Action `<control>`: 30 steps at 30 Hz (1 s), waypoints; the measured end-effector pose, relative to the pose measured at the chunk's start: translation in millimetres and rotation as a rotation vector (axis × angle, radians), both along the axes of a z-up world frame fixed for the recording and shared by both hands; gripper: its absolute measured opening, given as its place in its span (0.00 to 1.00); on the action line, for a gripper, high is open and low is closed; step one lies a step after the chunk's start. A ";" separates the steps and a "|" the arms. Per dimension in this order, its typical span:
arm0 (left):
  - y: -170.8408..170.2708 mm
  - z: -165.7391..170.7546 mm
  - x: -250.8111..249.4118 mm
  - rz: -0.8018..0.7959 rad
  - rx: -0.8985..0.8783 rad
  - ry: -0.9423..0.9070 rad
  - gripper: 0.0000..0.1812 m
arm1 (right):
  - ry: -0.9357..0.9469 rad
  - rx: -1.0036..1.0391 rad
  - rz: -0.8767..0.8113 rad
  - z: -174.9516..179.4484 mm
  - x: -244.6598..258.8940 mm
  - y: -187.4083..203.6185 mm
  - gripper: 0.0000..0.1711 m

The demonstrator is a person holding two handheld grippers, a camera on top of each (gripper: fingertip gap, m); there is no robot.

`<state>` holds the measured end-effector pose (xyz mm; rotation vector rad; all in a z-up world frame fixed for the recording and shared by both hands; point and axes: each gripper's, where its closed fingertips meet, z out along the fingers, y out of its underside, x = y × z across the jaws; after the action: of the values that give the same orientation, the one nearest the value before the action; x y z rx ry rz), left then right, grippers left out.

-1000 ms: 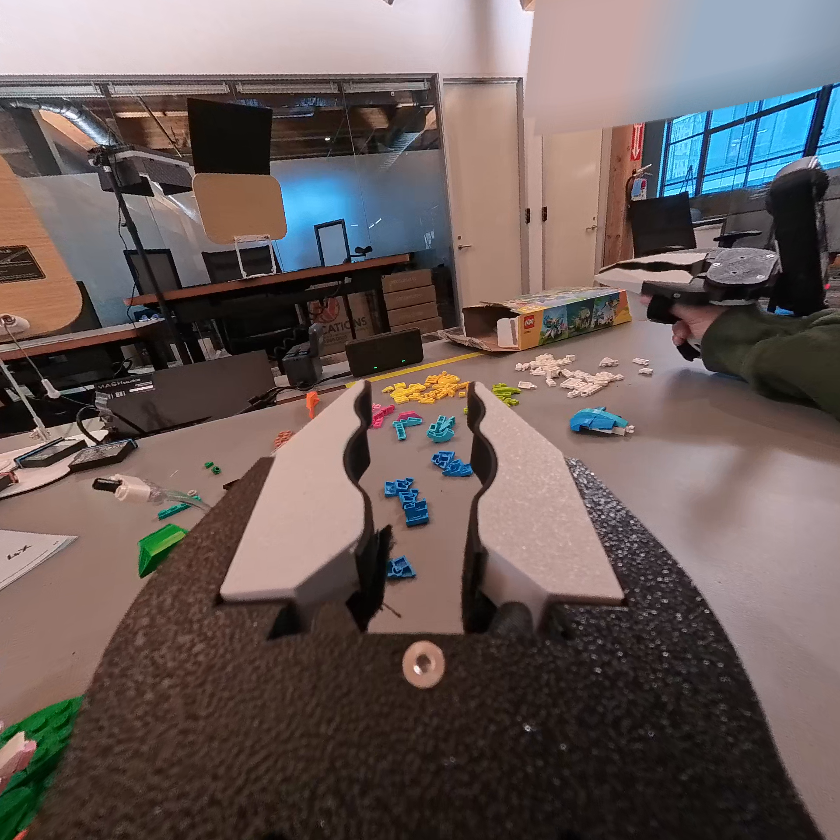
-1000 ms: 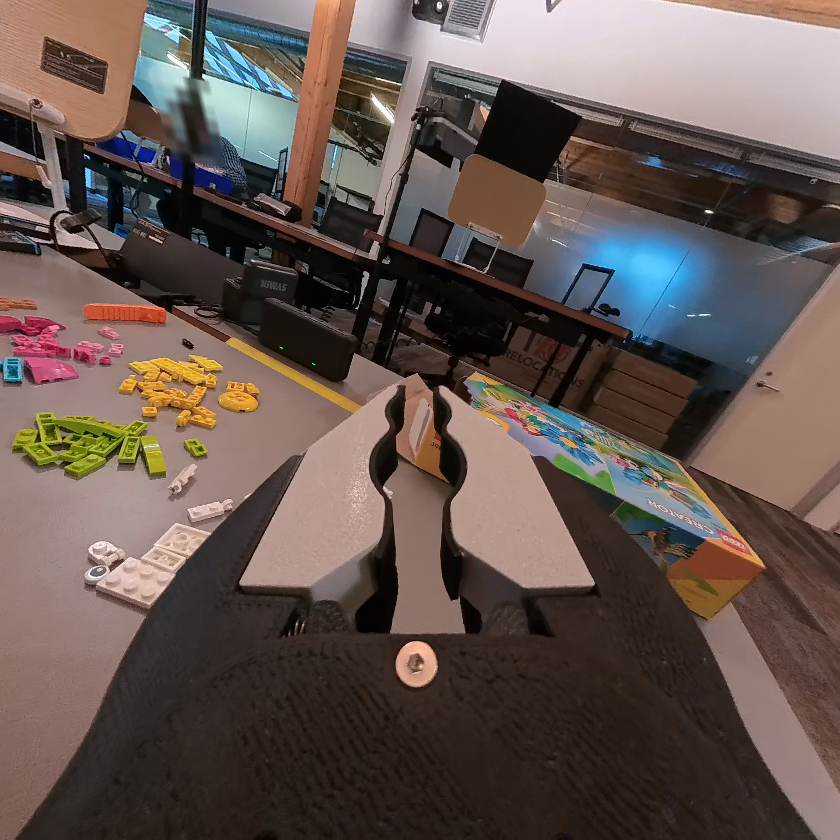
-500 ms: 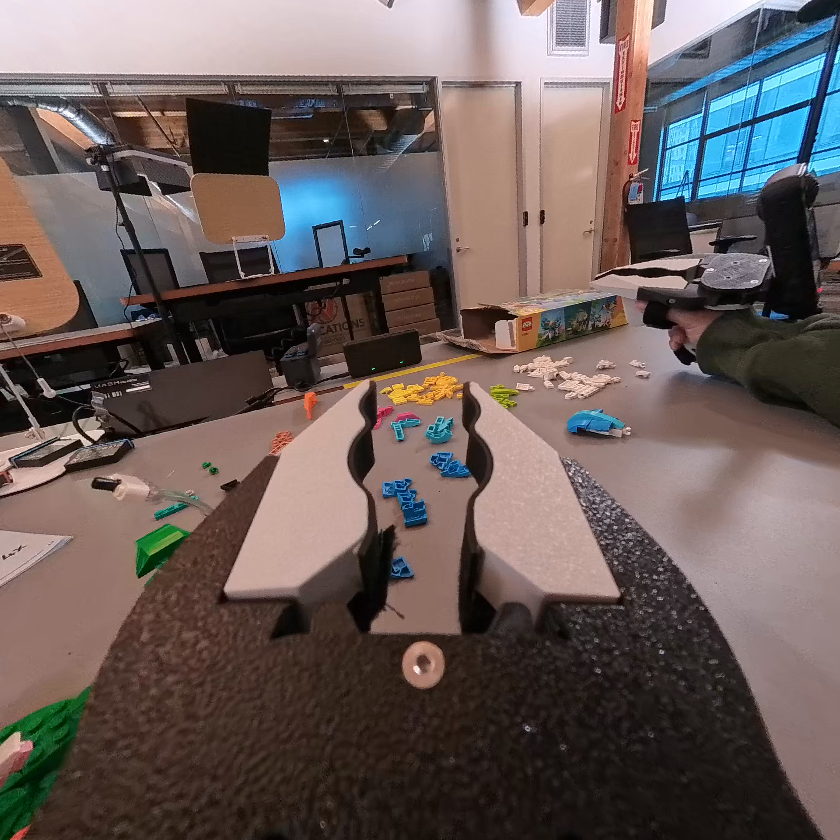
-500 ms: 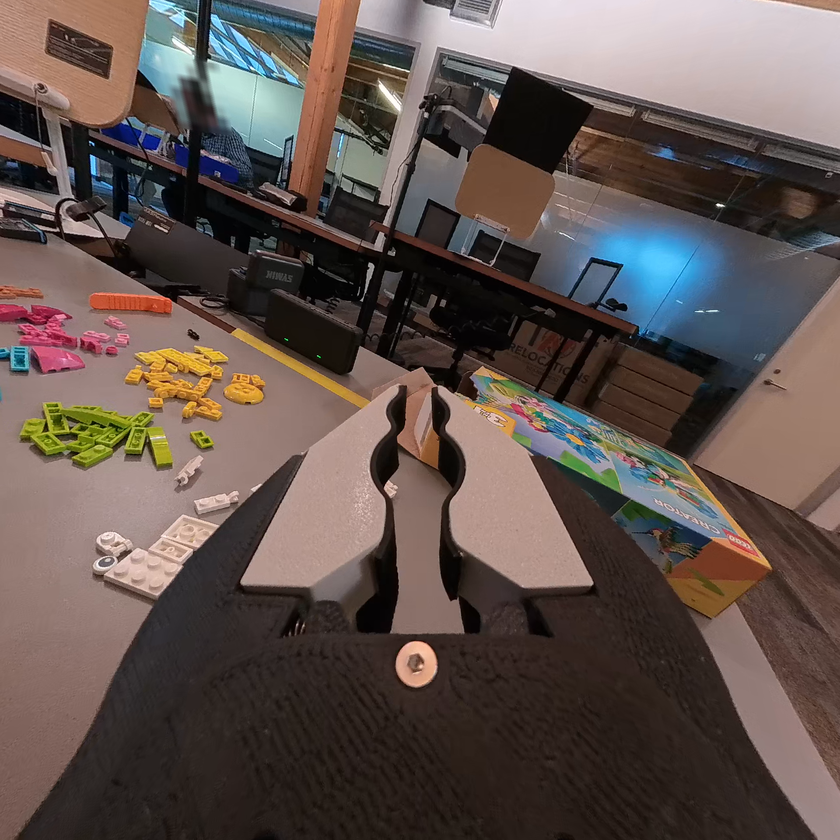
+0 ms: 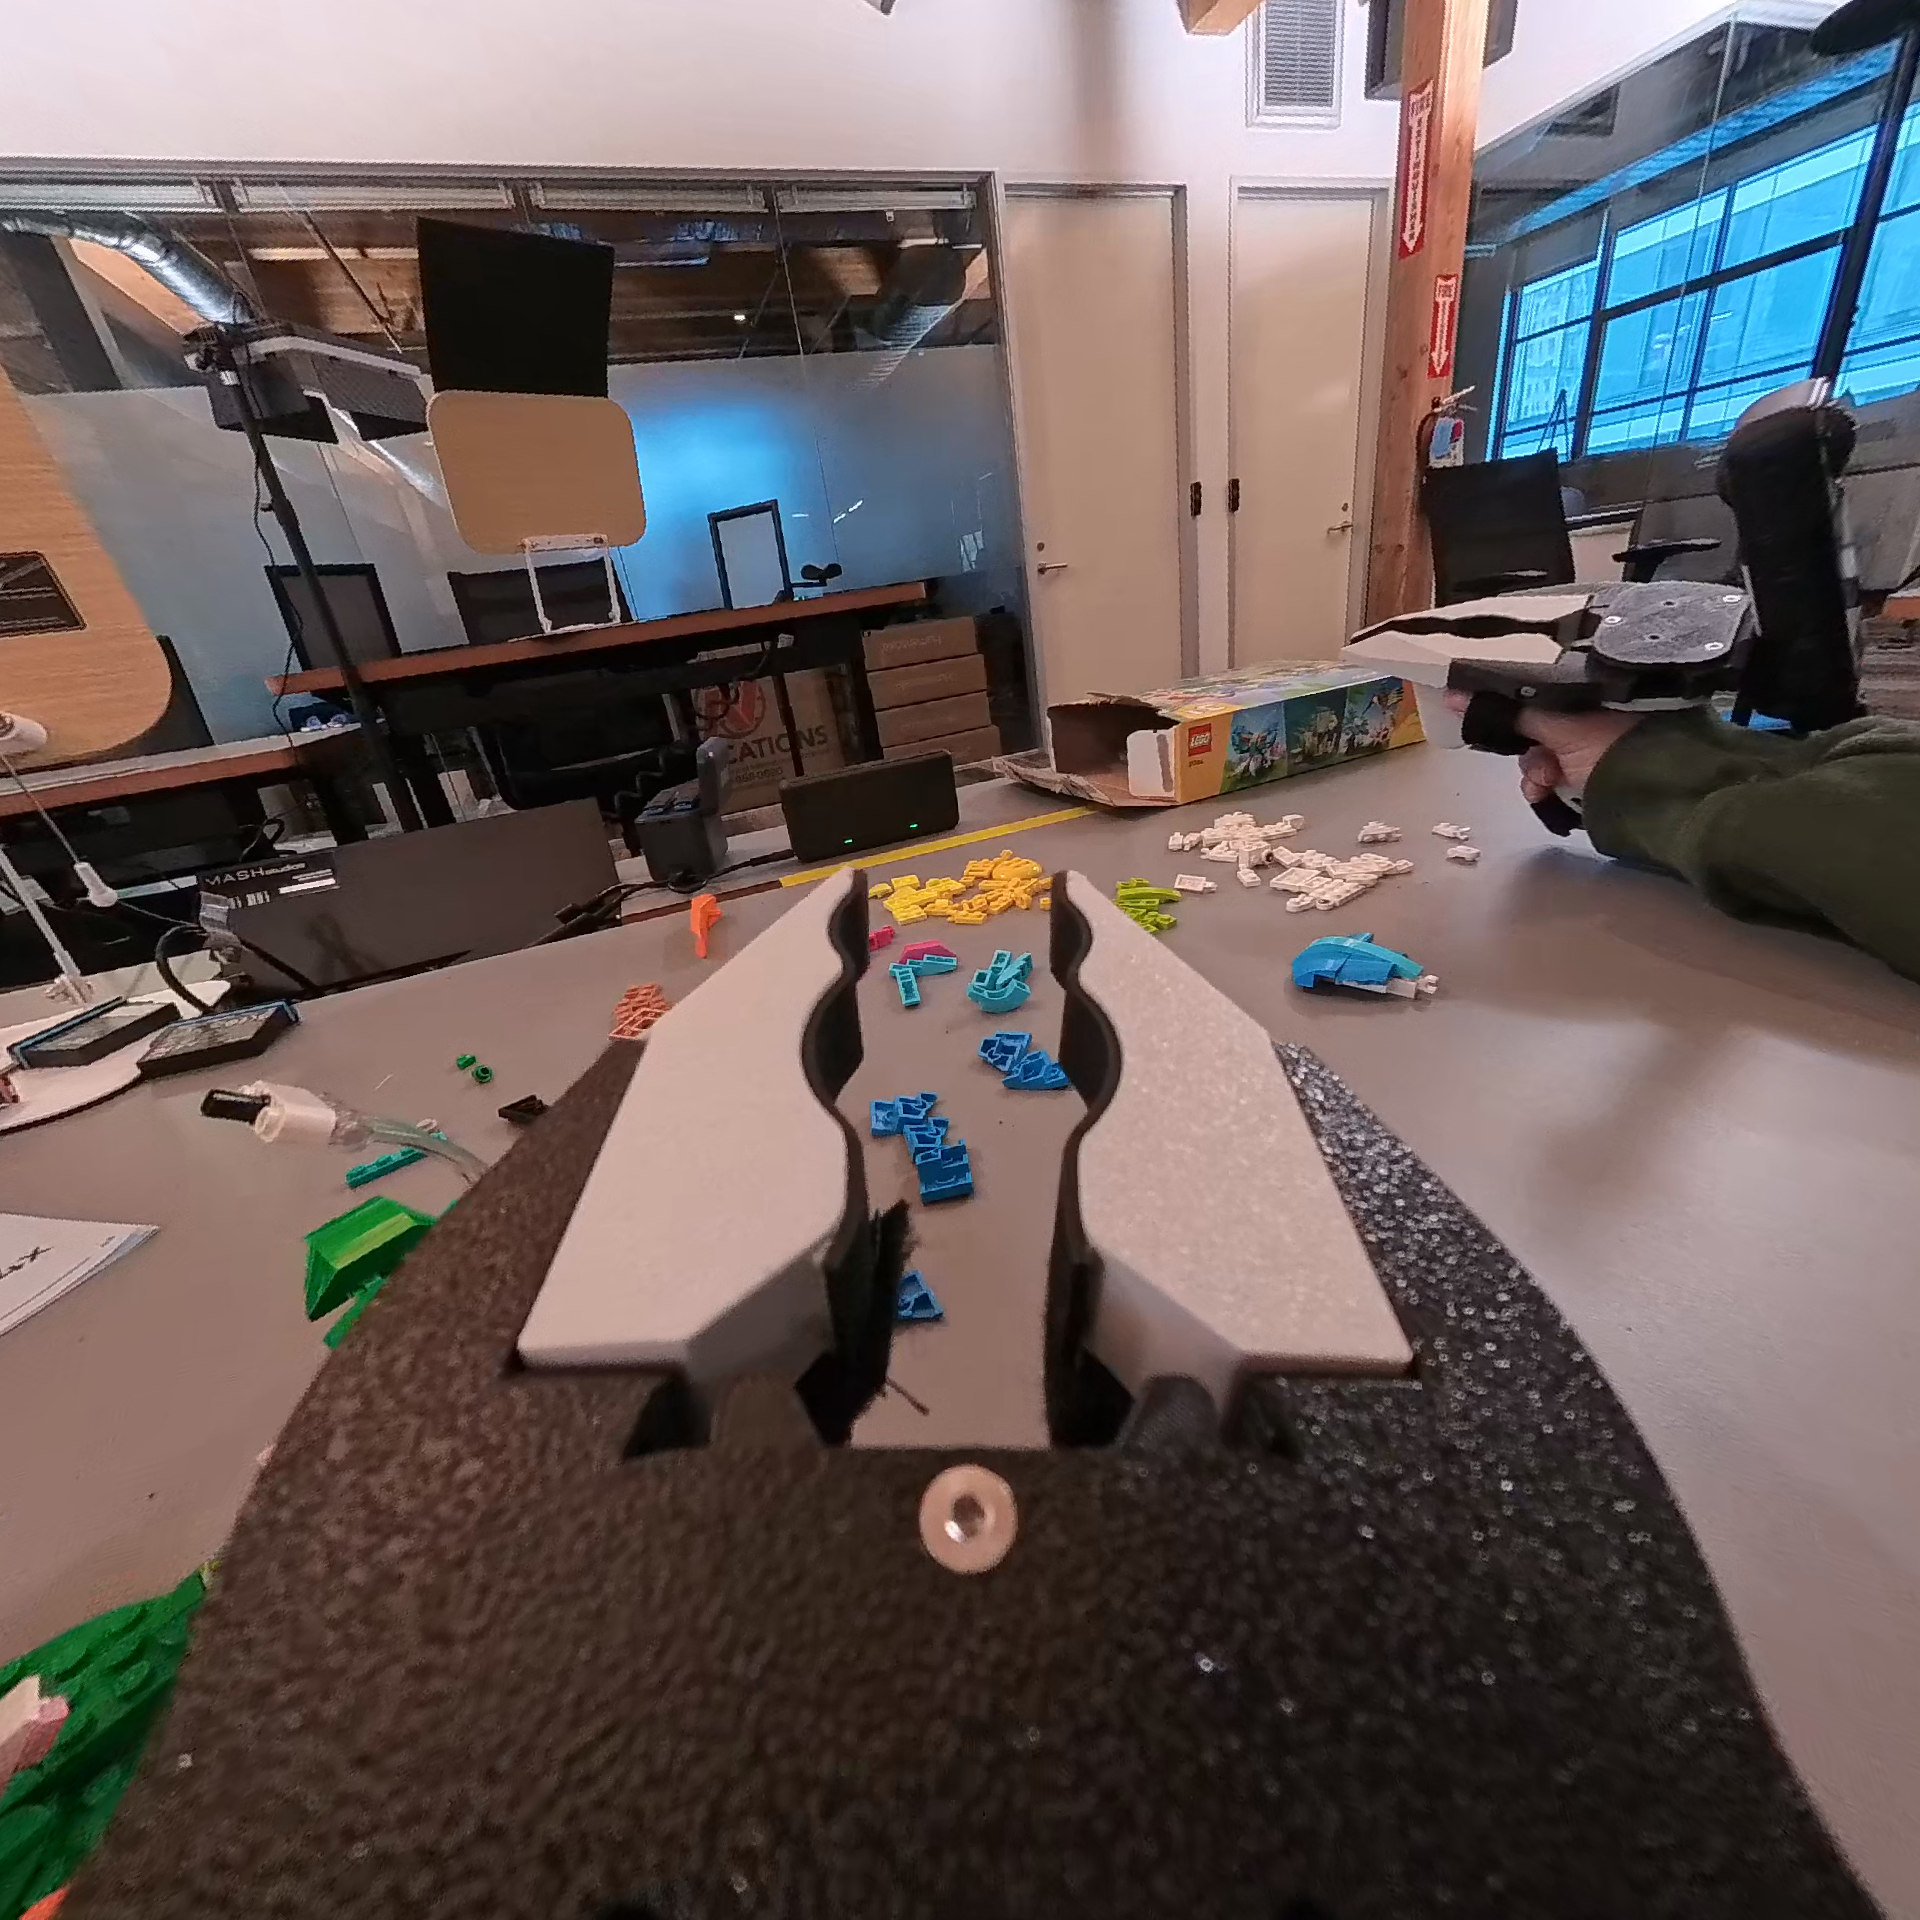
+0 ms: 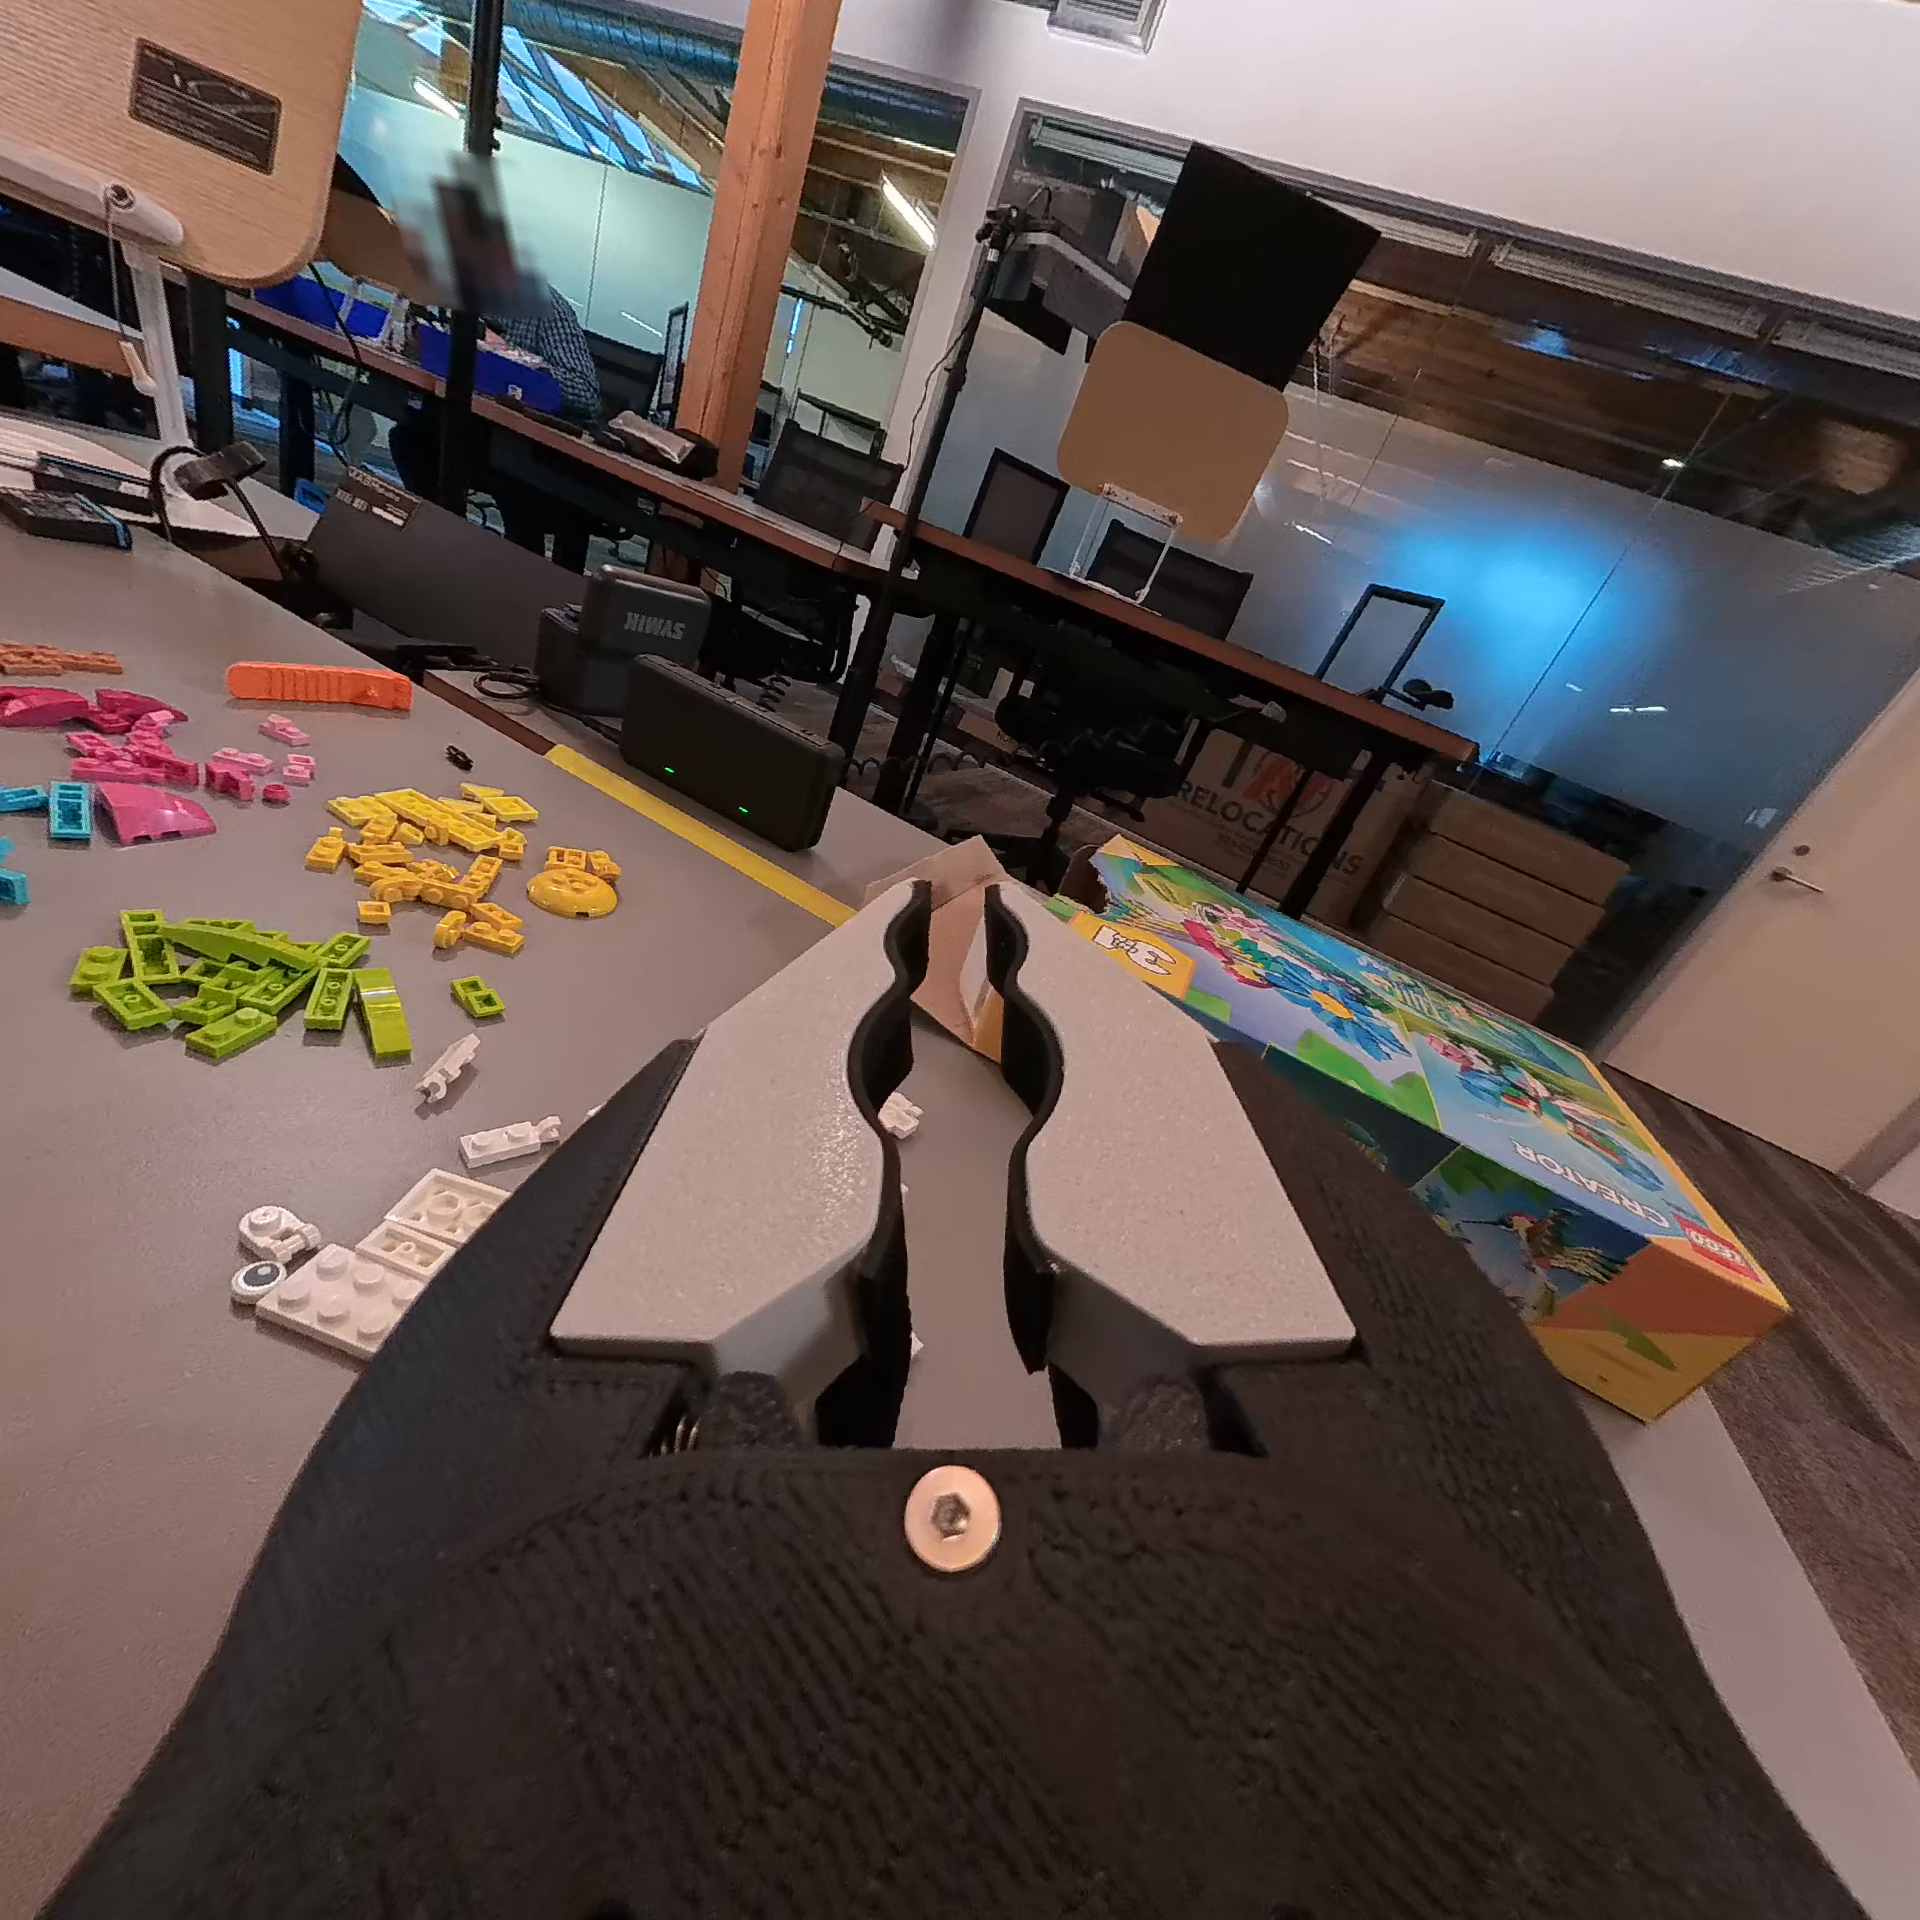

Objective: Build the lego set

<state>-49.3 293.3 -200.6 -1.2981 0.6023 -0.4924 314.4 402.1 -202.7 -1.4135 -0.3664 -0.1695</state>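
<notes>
Both grippers are hovering part-open, empty — left gripper [image 5: 956, 914], right gripper [image 6: 951, 914]; blue bricks [image 5: 930, 1143] are looking light, rigid, slippery — pinching flat sides seems best.

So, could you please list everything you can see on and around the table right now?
Table: one, grey, under everything.
Blue bricks: a loose cluster, blue, between the left gripper's fingers in its view.
Yellow bricks: one pile, yellow, mid table.
Lime bricks: one pile, lime green, next to the yellow pile.
Pink bricks: one pile, pink, far left.
White bricks: one pile, white, near the box.
Blue model: one, blue, partly built, apart from the piles.
Orange separator: one, orange, by the far edge.
Box: one, colourful, opened, lying flat at the table's end.
Left gripper: open, empty.
Right gripper: open, empty.
</notes>
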 end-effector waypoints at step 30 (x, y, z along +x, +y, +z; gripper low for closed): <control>2.2 -7.0 4.5 -0.014 -0.043 0.038 0.12 | 0.000 -0.017 0.021 -3.2 -4.3 0.7 0.03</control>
<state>-44.8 295.4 -207.6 -1.3474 0.6358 -0.4949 310.1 402.8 -205.9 -1.4260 -0.3834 -0.1496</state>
